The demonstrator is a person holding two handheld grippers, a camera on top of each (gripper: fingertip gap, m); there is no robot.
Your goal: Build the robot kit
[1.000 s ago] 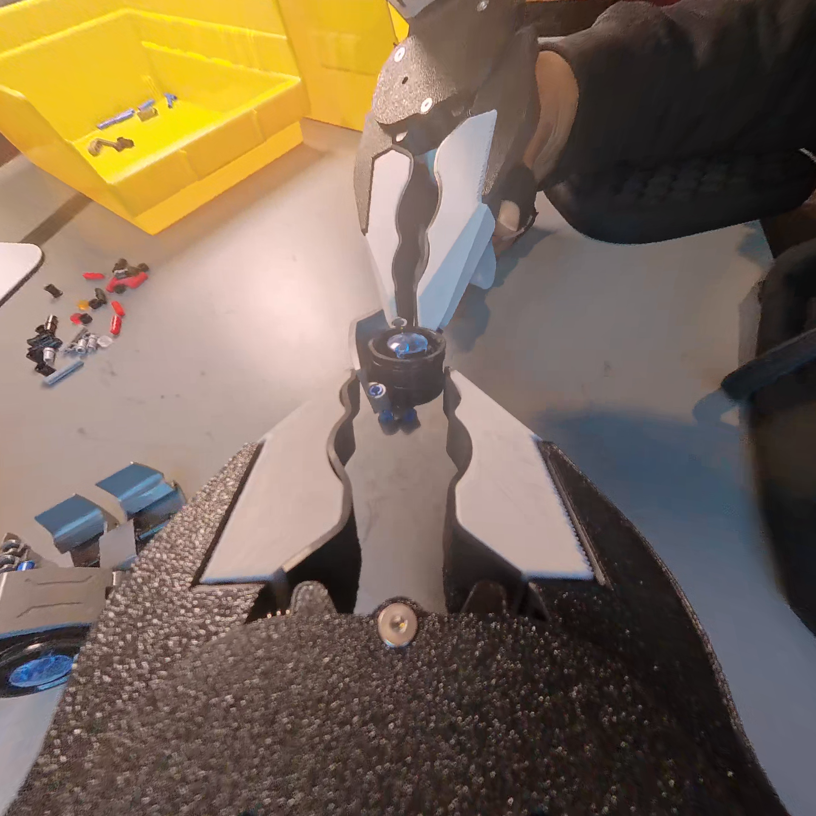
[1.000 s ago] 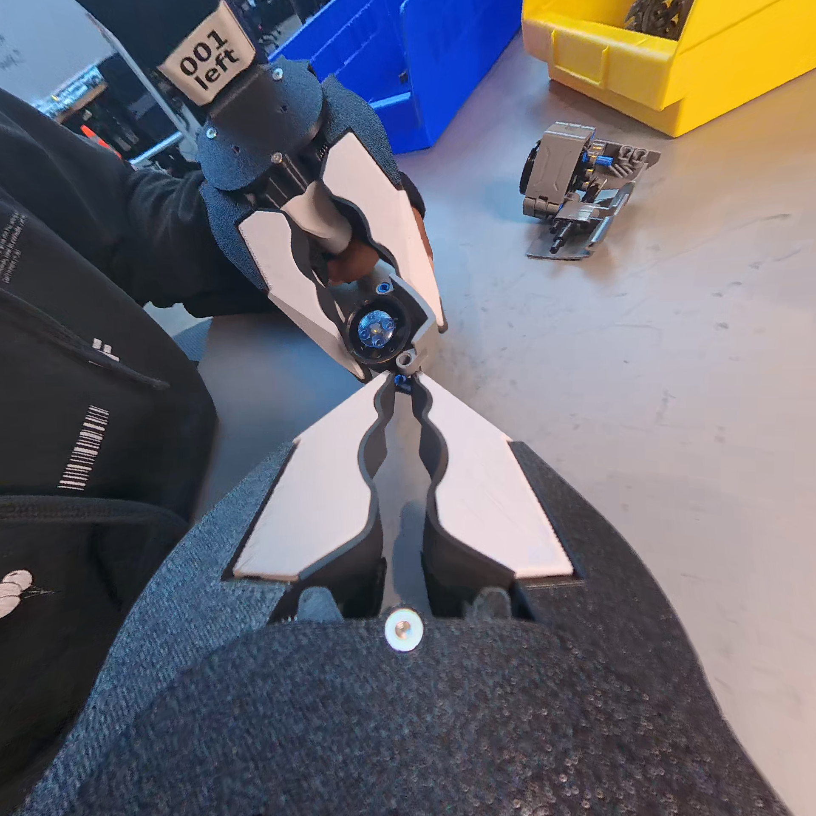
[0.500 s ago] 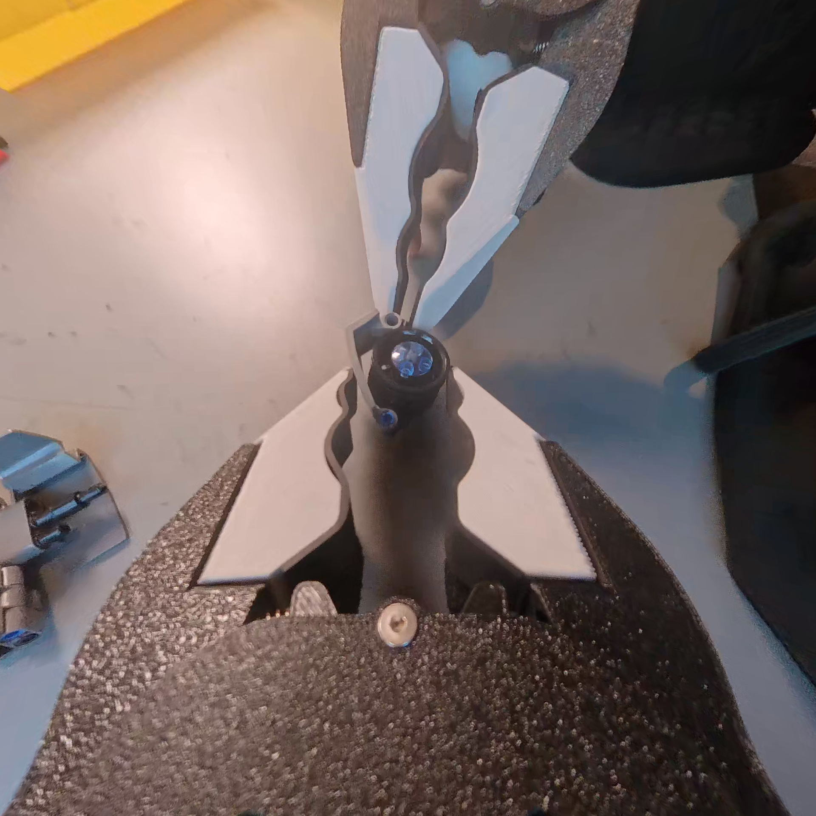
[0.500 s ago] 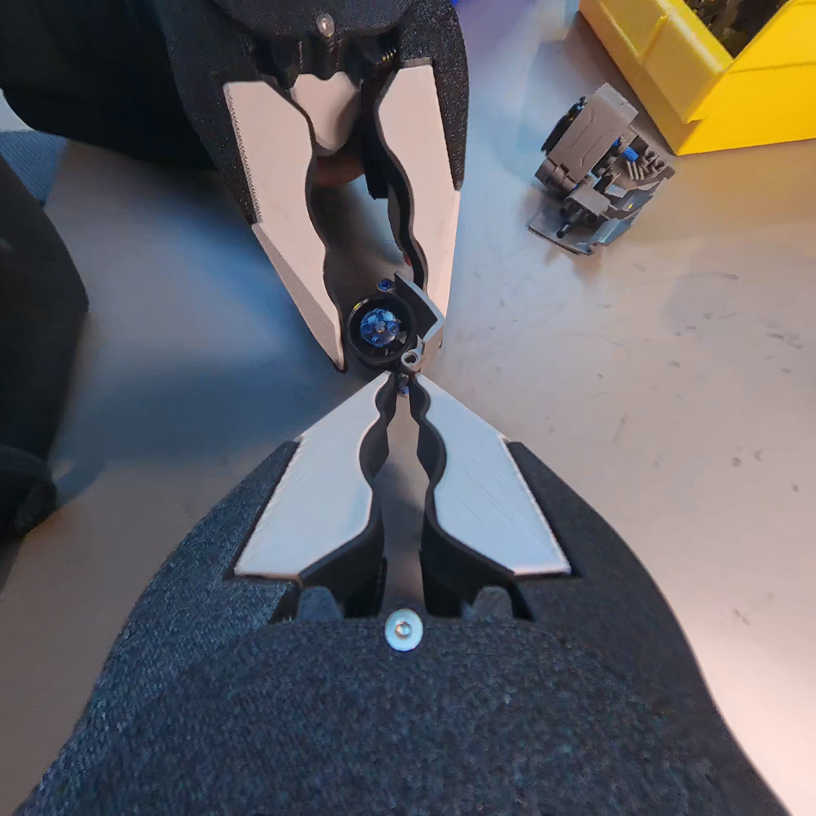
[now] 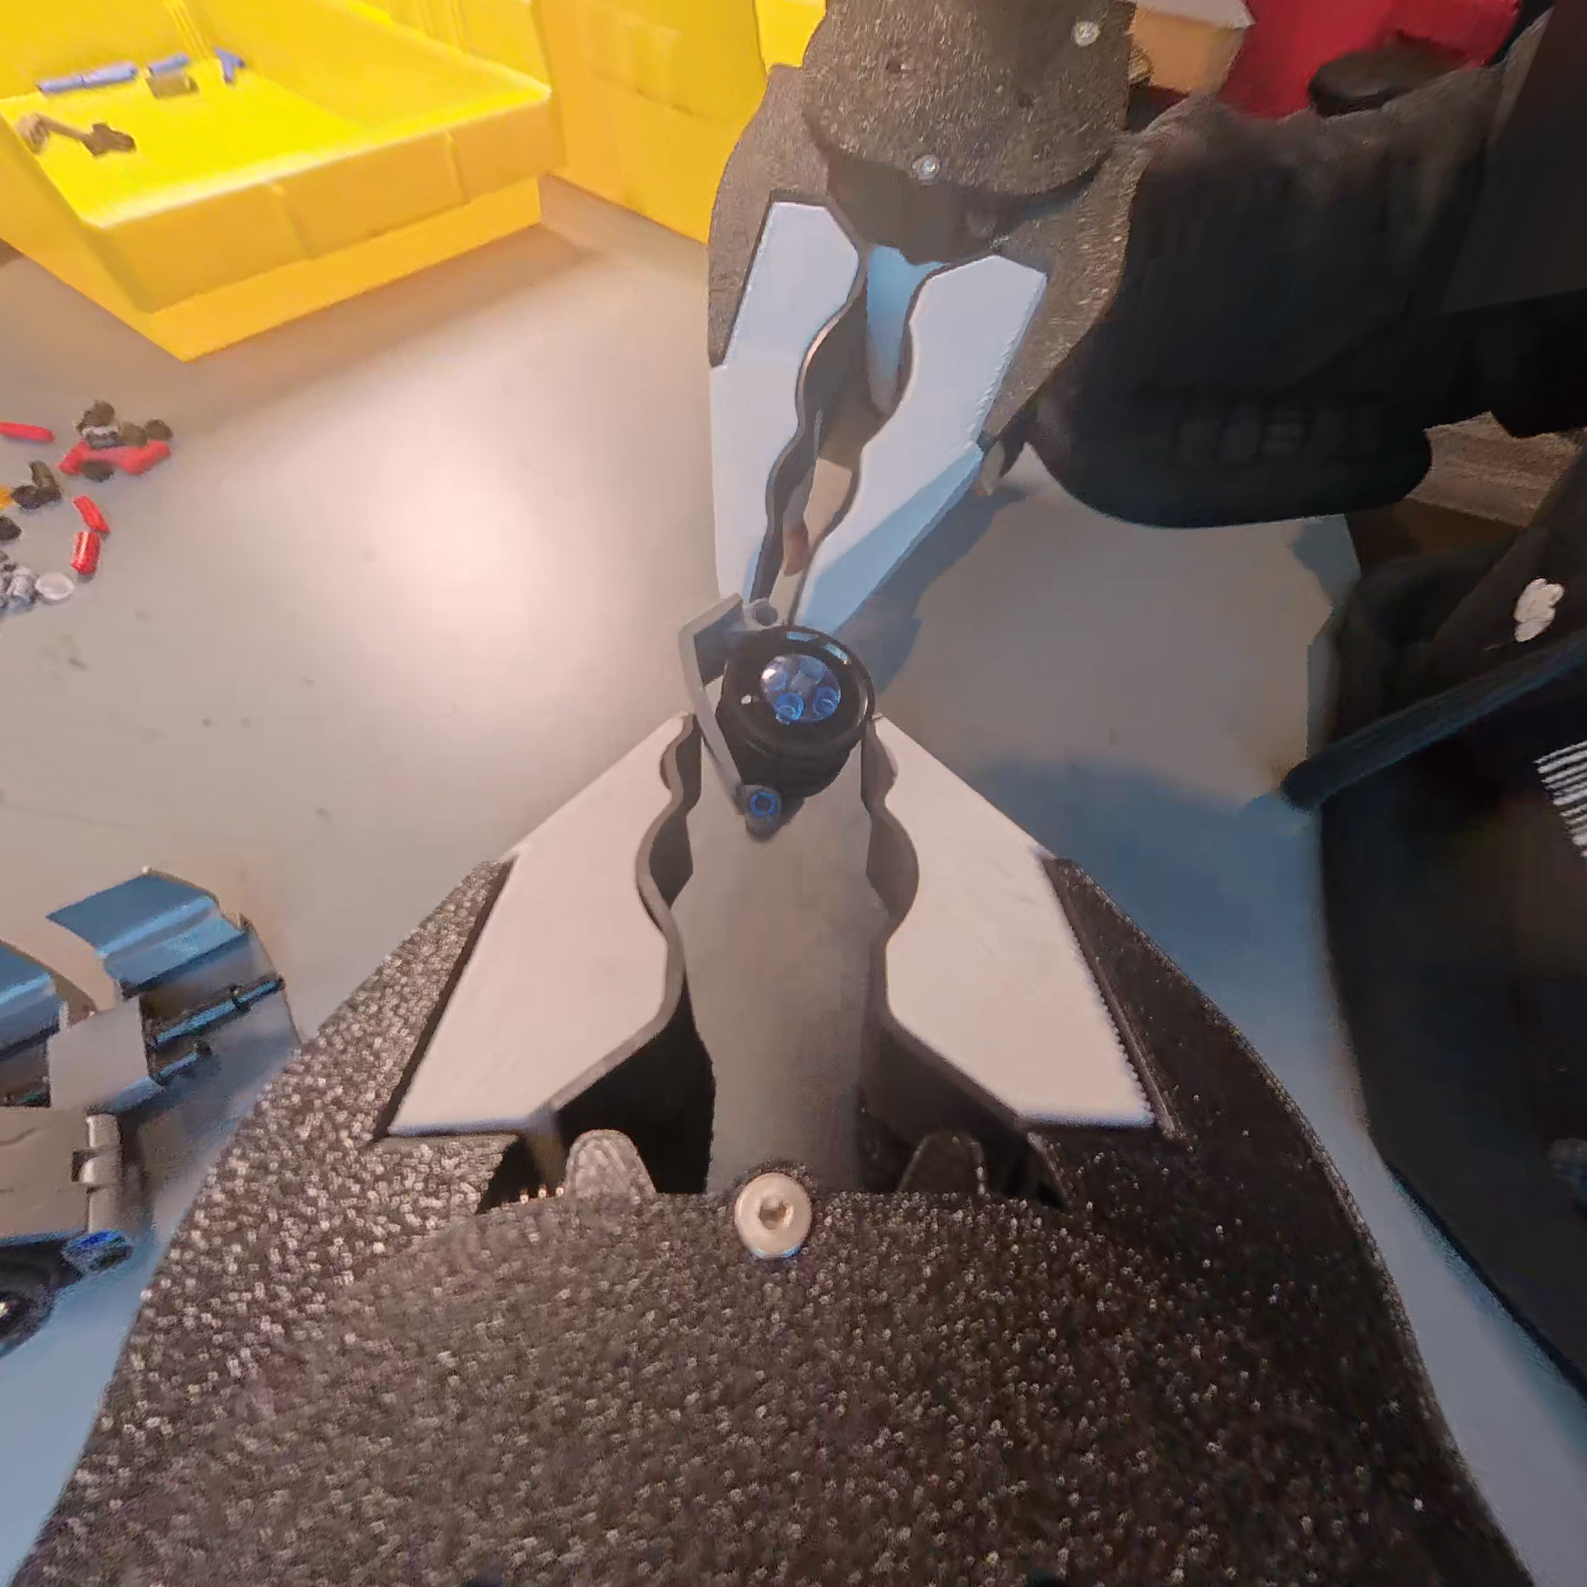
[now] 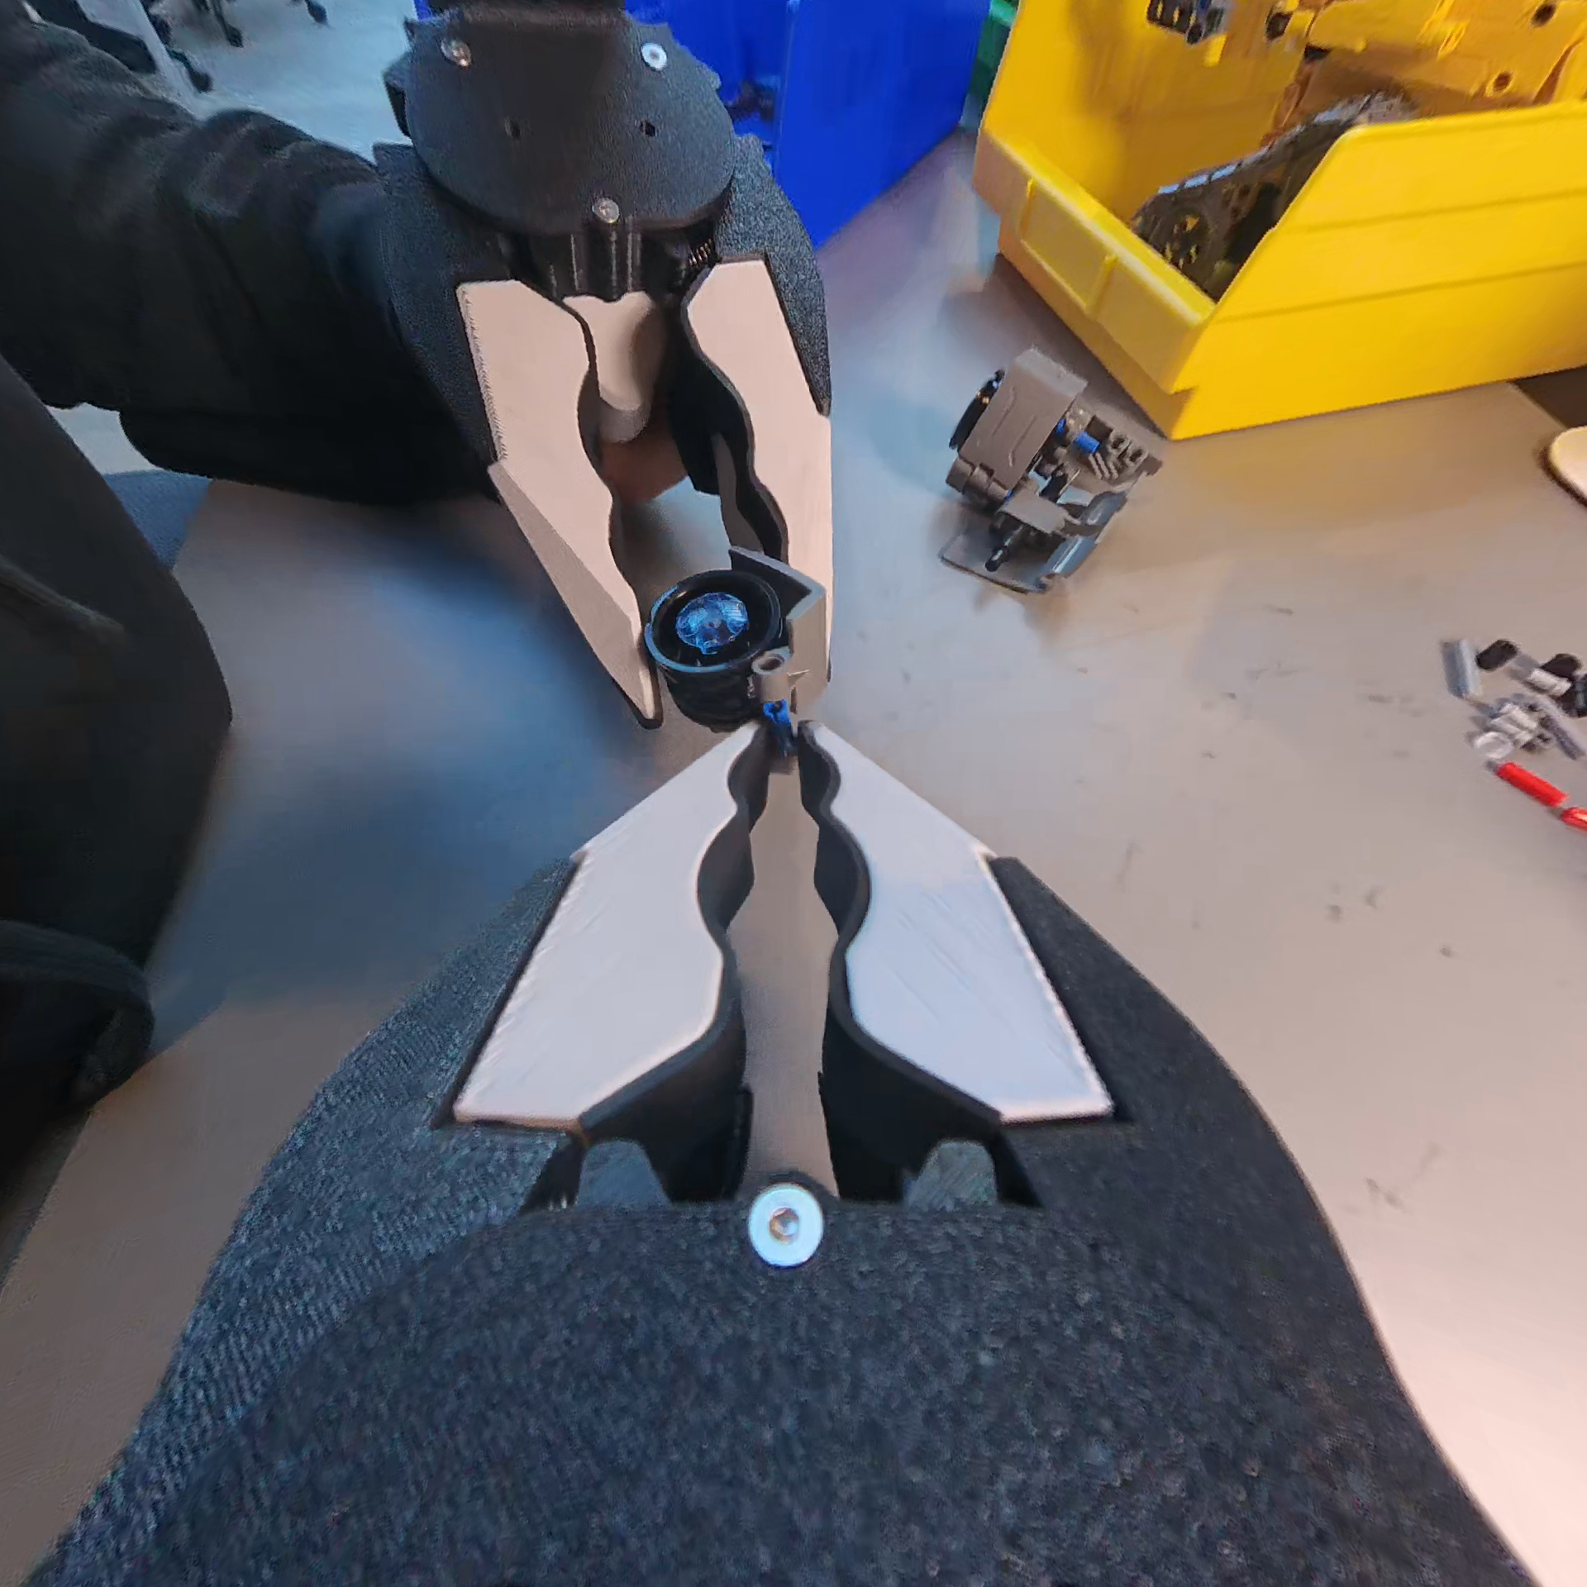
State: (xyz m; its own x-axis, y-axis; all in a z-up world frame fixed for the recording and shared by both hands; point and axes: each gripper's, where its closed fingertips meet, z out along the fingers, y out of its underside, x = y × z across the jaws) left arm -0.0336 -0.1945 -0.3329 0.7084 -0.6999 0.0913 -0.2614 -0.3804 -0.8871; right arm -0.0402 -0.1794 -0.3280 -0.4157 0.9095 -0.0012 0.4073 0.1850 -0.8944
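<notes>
Black wheel assembly [image 5: 794, 713] clamped between both grippers.

Very little writing is showing, and none of it is coming through clearly enough to read. In the left wrist view, a white print of thin parallel bars [image 5: 1565, 786], like a barcode, is sitting on the black garment [image 5: 1460, 859] at the right edge. A small white emblem [image 5: 1537, 598] is showing higher up on the same dark clothing, its shape too blurred to make out. Raised marks are running across the back of the black glove [image 5: 1245, 442], also too blurred to read.
</notes>
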